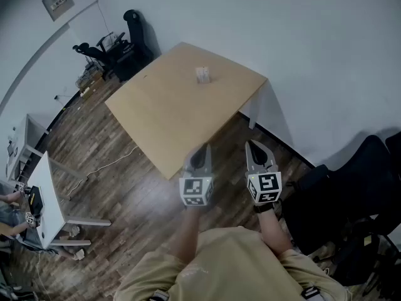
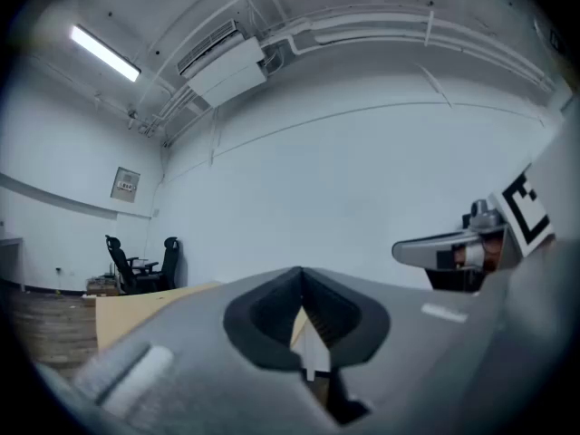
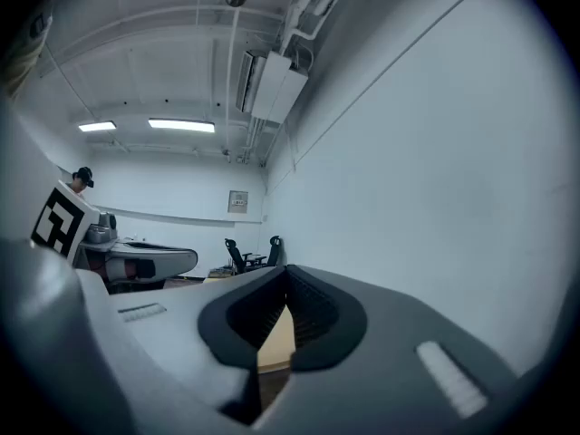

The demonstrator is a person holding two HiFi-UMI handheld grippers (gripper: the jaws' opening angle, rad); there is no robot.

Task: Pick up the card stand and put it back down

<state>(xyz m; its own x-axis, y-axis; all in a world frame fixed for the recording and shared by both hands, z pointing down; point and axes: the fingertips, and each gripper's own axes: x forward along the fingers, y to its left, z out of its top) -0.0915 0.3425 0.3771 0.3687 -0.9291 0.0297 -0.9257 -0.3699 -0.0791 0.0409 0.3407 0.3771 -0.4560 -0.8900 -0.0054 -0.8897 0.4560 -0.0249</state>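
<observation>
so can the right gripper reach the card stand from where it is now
Probably not from here: the card stand sits alone toward the far side of the table, while the right gripper hangs short of the near edge, jaws together. Nothing blocks the path, though.

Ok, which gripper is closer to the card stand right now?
Left, slightly. The left gripper hangs almost in line with the card stand, short of the table edge; the right gripper is further to the right.
</observation>
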